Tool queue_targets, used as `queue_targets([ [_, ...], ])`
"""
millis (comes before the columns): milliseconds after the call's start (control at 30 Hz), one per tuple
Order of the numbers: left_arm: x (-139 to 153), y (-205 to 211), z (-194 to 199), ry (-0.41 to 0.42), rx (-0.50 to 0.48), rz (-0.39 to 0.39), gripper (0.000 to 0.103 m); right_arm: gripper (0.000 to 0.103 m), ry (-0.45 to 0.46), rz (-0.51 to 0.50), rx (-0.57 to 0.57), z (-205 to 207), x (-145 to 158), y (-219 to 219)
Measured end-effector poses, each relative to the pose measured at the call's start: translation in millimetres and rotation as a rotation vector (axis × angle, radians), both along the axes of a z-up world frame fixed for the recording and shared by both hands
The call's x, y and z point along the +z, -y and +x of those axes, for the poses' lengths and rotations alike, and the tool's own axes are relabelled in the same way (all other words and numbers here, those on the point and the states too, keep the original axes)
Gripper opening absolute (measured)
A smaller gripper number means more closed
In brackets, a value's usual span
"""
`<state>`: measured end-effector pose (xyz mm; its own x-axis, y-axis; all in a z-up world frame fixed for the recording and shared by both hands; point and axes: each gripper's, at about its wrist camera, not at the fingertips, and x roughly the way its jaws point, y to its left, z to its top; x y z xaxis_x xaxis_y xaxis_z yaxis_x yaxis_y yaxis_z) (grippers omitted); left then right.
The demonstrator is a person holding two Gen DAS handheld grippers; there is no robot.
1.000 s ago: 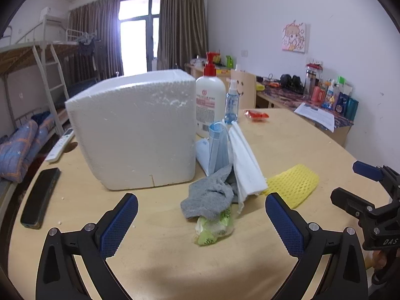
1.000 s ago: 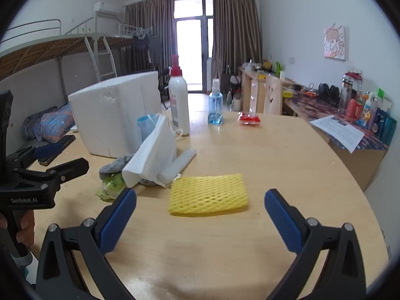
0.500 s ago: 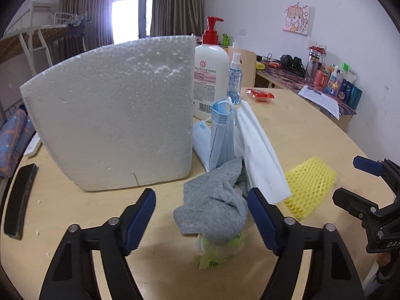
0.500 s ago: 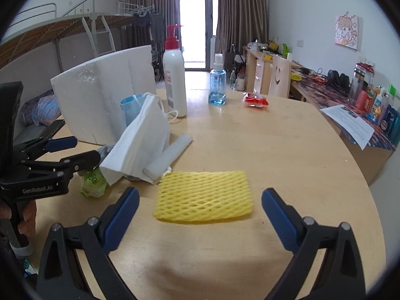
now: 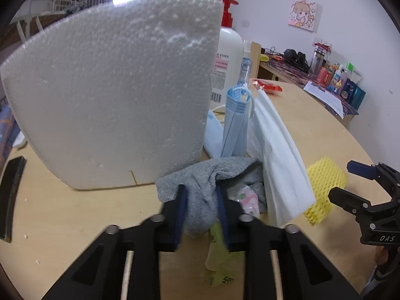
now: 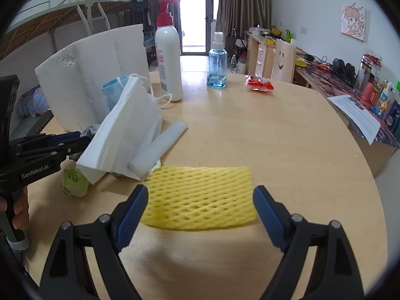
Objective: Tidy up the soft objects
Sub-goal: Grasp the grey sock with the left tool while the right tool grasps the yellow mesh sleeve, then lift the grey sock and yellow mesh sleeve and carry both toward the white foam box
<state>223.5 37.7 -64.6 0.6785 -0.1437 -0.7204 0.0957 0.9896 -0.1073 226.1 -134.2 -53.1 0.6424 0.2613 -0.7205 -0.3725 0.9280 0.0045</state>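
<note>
A grey cloth lies crumpled at the front of a heap with a blue face mask and a folded white cloth. My left gripper is closing on it, and both blue pads press a fold of the cloth. A flat yellow foam net lies on the wooden table. My right gripper straddles it lengthwise; its jaws are closing, with the net between them and the pads just off its ends. A green packet lies under the grey cloth.
A big white styrofoam block stands right behind the heap. Behind it are a pump bottle, a blue spray bottle and a red packet. A white foam tube leans by the heap. A phone lies far left.
Both grippers moved forward and down. The left jaws went from wide open to closed on the grey cloth. The right jaws narrowed slightly around the yellow net.
</note>
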Motion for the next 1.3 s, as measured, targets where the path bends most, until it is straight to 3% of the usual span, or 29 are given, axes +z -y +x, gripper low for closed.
queue_targets([
  [333,2.1,1.8,0.4,0.028,-0.033,0.012,0.013,0.089,-0.033,-0.040,-0.012,15.7,-8.1,-0.8],
  [433,3.9,1.6,0.2,0.046,-0.036,0.018,0.013,0.076,-0.052,-0.066,0.001,18.4,-13.8,-4.5],
  [700,6.6,-3.8,-4.0,0.058,-0.047,-0.009,0.012,0.074,-0.073,-0.090,-0.005,16.7,-20.2,-4.5],
  [800,9.5,-4.2,-7.8,0.076,-0.056,-0.013,0.012,0.065,-0.090,-0.067,0.000,15.6,-20.9,-2.5],
  [1033,14.9,-7.5,-15.5,0.108,-0.066,-0.043,0.012,0.027,-0.094,-0.033,0.028,6.9,-18.7,-4.2],
  [1300,30.6,-3.7,-33.4,0.183,-0.088,-0.052,0.011,0.022,-0.032,0.007,0.012,-14.9,1.2,2.2],
])
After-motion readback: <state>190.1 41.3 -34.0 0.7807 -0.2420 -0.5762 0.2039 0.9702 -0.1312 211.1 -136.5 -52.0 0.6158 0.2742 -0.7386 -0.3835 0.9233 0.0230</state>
